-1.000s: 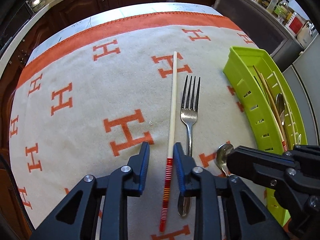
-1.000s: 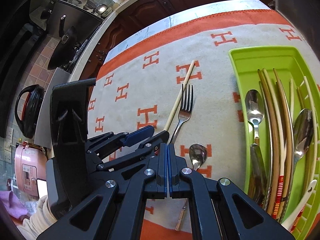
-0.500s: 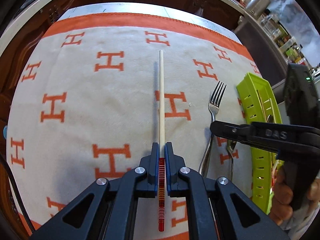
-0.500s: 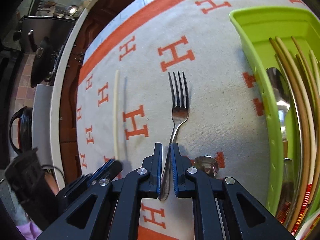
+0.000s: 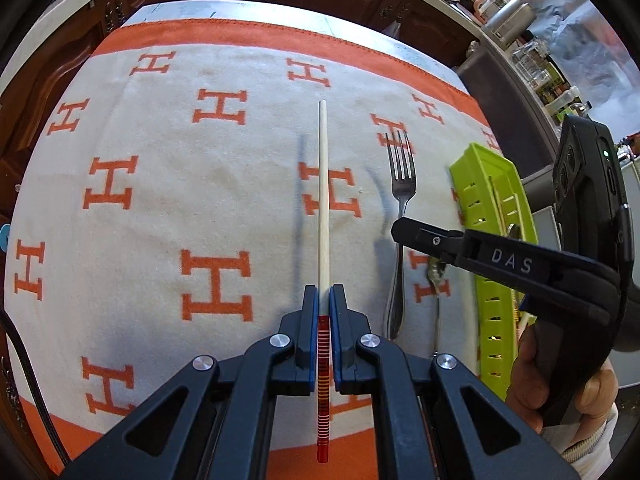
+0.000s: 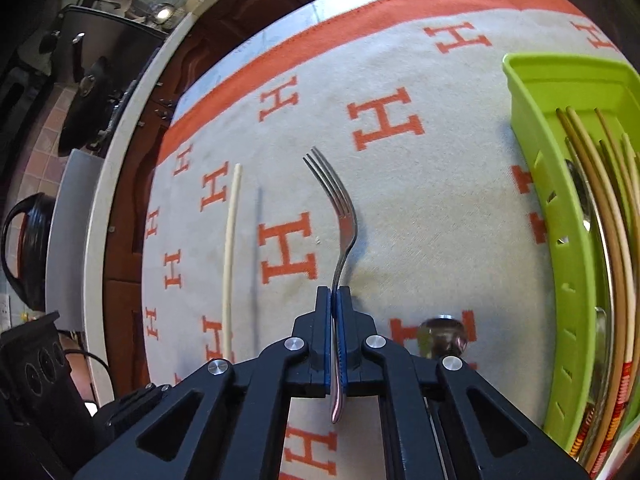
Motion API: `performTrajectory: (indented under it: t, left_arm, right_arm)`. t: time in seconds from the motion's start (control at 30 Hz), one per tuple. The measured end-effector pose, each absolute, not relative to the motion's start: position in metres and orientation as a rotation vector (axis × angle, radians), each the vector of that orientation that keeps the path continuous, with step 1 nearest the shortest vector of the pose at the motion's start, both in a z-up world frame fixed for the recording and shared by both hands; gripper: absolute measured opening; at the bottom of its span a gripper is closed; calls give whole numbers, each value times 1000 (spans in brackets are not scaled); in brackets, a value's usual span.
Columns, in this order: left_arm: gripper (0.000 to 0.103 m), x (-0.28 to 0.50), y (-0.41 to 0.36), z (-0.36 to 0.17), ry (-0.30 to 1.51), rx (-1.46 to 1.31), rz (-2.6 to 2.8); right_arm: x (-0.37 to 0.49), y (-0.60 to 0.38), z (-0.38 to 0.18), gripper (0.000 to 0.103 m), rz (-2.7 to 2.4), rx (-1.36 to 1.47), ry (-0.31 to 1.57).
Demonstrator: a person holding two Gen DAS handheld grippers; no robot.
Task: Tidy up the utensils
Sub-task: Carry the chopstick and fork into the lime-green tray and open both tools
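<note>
My left gripper [image 5: 324, 300] is shut on a pale chopstick [image 5: 323, 200] with a red striped end and holds it above the cloth, its shadow to the left. My right gripper [image 6: 335, 300] is shut on the handle of a steel fork [image 6: 340, 216] and holds it off the cloth, tines pointing away. The fork [image 5: 402, 184] and right gripper [image 5: 404, 230] also show in the left wrist view, the chopstick [image 6: 230, 256] in the right wrist view. A spoon [image 6: 440, 336] lies on the cloth beside the green utensil tray [image 6: 532, 128].
The tray [image 5: 480, 200] holds several chopsticks and spoons. The white cloth with orange H marks [image 5: 160, 200] covers the table. A dark pan and kettle stand on the counter at the left [image 6: 84, 92]. A counter with jars runs along the right [image 5: 532, 64].
Both grippers have risen from the cloth, the left with the chopstick and the right with the fork. The fork now hangs tilted in the air.
</note>
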State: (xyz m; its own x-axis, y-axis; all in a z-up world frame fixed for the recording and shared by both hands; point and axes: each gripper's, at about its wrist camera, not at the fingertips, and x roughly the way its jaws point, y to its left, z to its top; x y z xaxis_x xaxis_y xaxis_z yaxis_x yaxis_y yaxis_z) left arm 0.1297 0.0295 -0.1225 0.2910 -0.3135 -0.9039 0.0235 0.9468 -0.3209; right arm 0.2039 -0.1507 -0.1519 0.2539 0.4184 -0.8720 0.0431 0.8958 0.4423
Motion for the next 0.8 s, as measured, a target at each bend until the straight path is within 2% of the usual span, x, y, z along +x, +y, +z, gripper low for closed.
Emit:
performTrajectory:
  t: [0.2, 0.43, 0.63, 0.8]
  left_arm:
    - [3, 122, 7, -102, 1238, -273, -291]
    - [3, 122, -44, -81, 1238, -291, -419]
    - [3, 132, -110, -75, 1260, -268, -506]
    - [3, 145, -154, -92, 1310, -240, -508]
  right_arm:
    - [168, -180, -114, 2, 288, 429, 1224]
    - [124, -267, -67, 2, 164, 343, 1140]
    - [108, -333, -67, 2, 17, 271, 1160]
    - [105, -356, -80, 2, 15, 234, 1198]
